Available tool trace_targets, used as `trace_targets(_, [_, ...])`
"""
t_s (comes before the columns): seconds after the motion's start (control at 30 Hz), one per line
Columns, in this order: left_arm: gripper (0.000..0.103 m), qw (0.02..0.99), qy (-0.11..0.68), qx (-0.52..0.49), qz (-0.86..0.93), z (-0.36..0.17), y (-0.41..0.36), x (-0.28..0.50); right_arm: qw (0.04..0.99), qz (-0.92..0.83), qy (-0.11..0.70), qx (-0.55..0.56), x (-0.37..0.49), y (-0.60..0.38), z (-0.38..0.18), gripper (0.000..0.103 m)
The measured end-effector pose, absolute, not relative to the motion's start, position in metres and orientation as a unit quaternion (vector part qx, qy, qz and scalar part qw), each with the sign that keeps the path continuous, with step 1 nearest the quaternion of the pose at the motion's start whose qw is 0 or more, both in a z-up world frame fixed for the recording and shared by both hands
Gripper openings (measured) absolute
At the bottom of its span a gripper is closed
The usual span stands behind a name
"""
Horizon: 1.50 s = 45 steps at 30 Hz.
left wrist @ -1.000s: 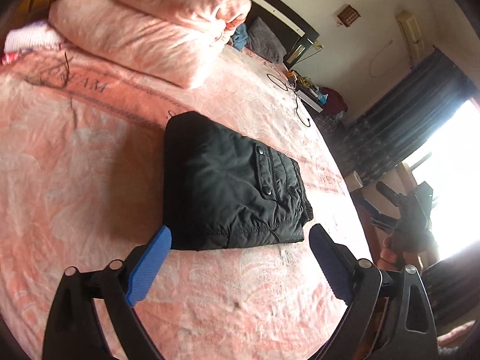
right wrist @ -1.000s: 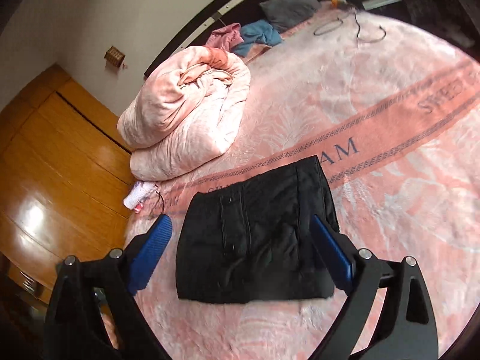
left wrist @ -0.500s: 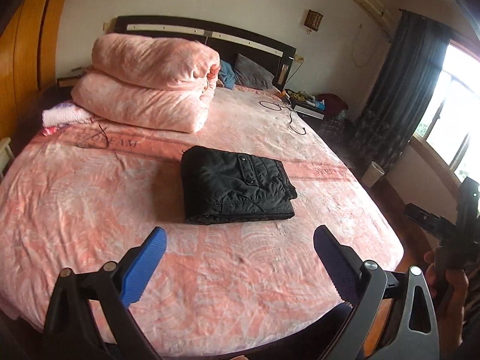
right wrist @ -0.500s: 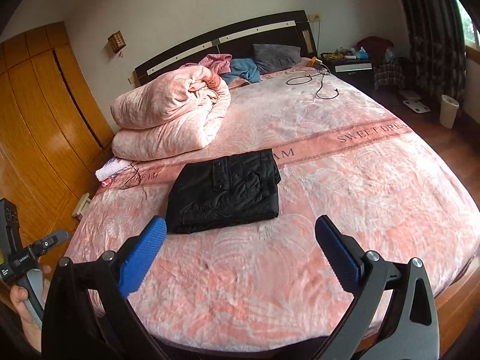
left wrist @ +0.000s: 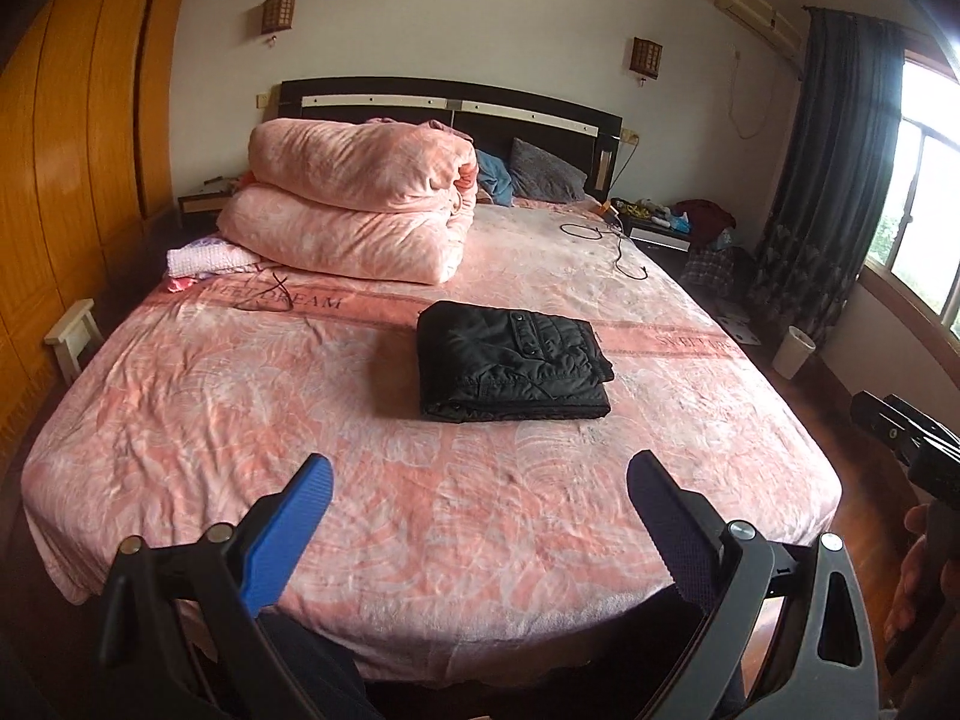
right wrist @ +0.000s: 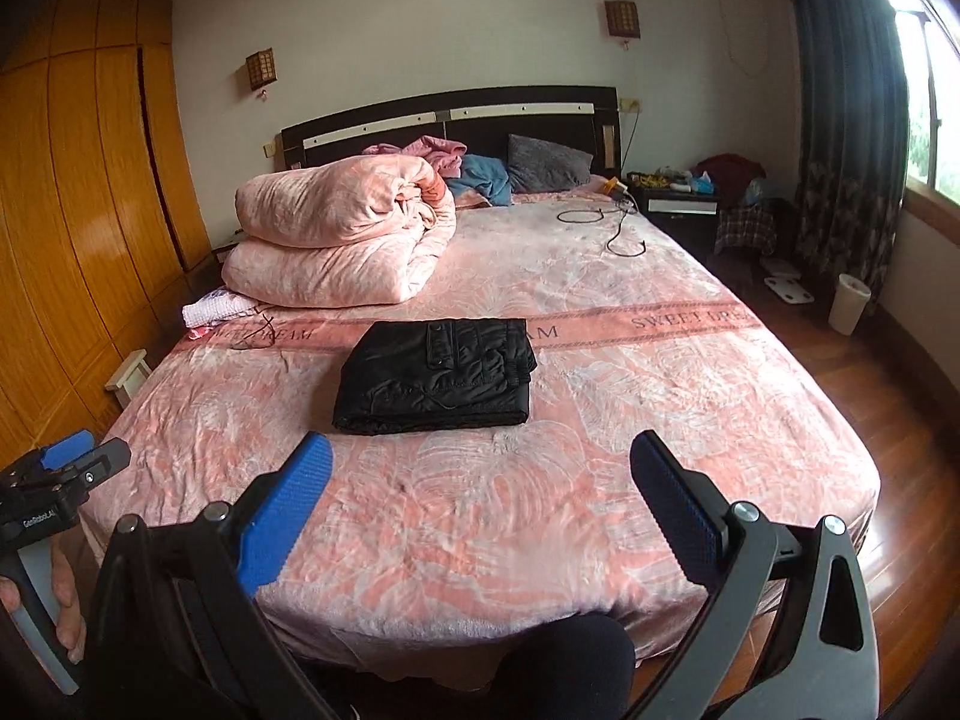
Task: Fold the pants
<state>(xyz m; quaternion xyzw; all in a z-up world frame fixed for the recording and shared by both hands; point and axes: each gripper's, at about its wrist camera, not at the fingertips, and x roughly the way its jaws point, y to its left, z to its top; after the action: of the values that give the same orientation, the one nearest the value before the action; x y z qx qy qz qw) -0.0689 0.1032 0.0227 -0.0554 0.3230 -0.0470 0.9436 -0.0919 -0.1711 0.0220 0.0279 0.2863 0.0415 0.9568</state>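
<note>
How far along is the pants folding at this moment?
Done: the black pants lie as a compact folded rectangle on the pink bed. In hand: nothing; the left gripper and right gripper are open, clear of the pants. Nothing visibly remains.

The folded black padded pants (left wrist: 510,363) (right wrist: 435,375) lie near the middle of the bed's pink leaf-patterned bedspread (left wrist: 240,420) (right wrist: 660,390), on the band that crosses it. Behind them and to the left sits the rolled pink quilt (left wrist: 354,210) (right wrist: 336,234), with a small folded white cloth (left wrist: 201,258) (right wrist: 210,309) just left of it. A thin black cable (left wrist: 606,240) (right wrist: 600,222) lies on the bedspread behind and right of the pants. A grey square pillow (left wrist: 546,177) (right wrist: 546,162) leans against the dark wooden headboard (left wrist: 456,102) (right wrist: 450,114) at the back. A white waste bin (left wrist: 792,351) (right wrist: 849,303) stands on the floor right of the bed, and a tall orange wooden wardrobe (left wrist: 72,120) (right wrist: 78,180) stands left
</note>
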Motion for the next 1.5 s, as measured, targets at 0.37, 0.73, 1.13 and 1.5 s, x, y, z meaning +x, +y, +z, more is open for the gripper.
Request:
trace_targets(0.37, [0.099, 0.950, 0.307, -0.051, -0.038, 0.036, 0.100, -0.100, 0.963, 0.041, 0.265, 0.011, -0.123, -0.156, 0.031, 0.100])
trace_targets(0.73, [0.099, 0.955, 0.297, -0.021, -0.002, 0.037, 0.090, -0.106, 0.963, 0.047, 0.266, 0.002, -0.123, -0.143, 0.030, 0.100])
trace_targets(1.13, [0.099, 0.952, 0.304, -0.032, -0.015, 0.041, 0.085, -0.091, 0.959, 0.055, 0.278, -0.001, -0.102, -0.137, 0.023, 0.100])
trace_targets(1.5, [0.099, 0.944, 0.328, -0.039, -0.008, 0.033, 0.091, -0.076, 0.956, 0.057, 0.287, 0.001, -0.089, -0.131, 0.016, 0.100])
